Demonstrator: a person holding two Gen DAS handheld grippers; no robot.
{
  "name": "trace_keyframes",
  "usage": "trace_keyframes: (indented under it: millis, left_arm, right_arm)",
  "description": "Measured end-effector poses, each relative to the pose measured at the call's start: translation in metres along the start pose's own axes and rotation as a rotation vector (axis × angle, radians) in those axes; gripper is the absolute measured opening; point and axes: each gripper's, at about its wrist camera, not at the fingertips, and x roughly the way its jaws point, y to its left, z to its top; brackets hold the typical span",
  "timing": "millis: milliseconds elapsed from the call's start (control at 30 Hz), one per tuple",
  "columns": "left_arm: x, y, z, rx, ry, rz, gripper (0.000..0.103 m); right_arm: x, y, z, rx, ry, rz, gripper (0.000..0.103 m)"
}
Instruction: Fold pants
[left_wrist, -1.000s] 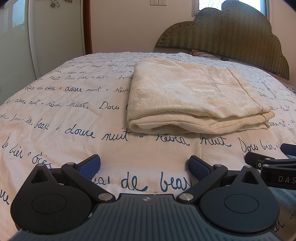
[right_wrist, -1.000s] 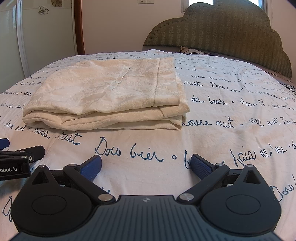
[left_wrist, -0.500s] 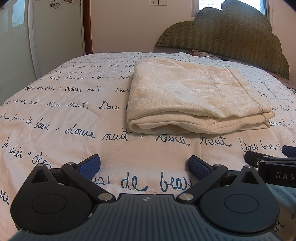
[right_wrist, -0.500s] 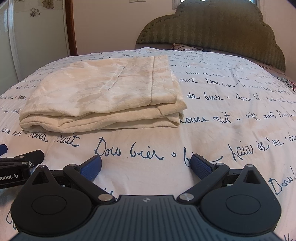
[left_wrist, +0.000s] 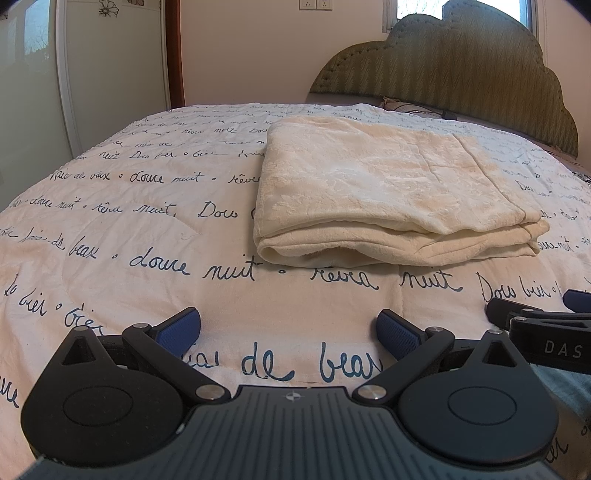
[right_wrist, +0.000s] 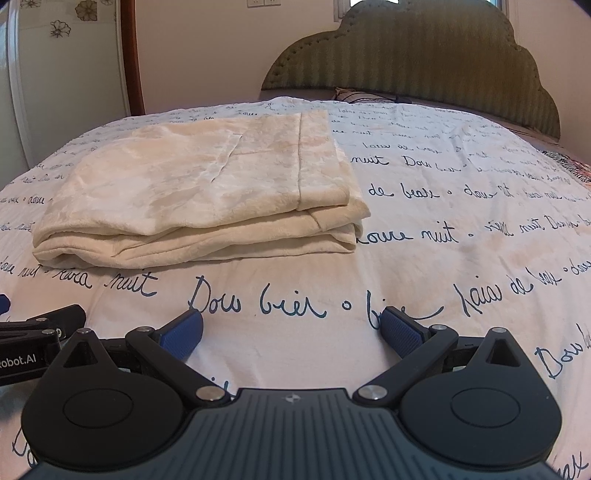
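The cream pants (left_wrist: 391, 192) lie folded in a neat stack mid-bedspread (left_wrist: 110, 229), well ahead of the left gripper (left_wrist: 288, 328) and right gripper (right_wrist: 291, 328), both spread wide and empty (fold looks finished), so any last touch should only smooth the top layer

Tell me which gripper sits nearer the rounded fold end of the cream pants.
The left gripper: the pants' rounded fold lies almost straight ahead of it, while the right gripper faces the layered open end.

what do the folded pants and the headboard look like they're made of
Folded pants: likely a soft plush or fleece-like fabric, matte cream, with a faint embossed pattern and thick rounded folds. Headboard: apparently upholstered olive fabric, matte, woven zigzag texture, stud-like dots along its scalloped edge.
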Motion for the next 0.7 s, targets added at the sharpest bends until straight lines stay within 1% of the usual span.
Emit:
trace_keyframes:
  millis: [700]
  left_arm:
    - [-0.0006, 0.0001, -0.0002, -0.004, 0.0, -0.002, 0.103]
  right_arm:
    - [0.0002, -0.0036, -0.0004, 0.019, -0.011, 0.024, 0.103]
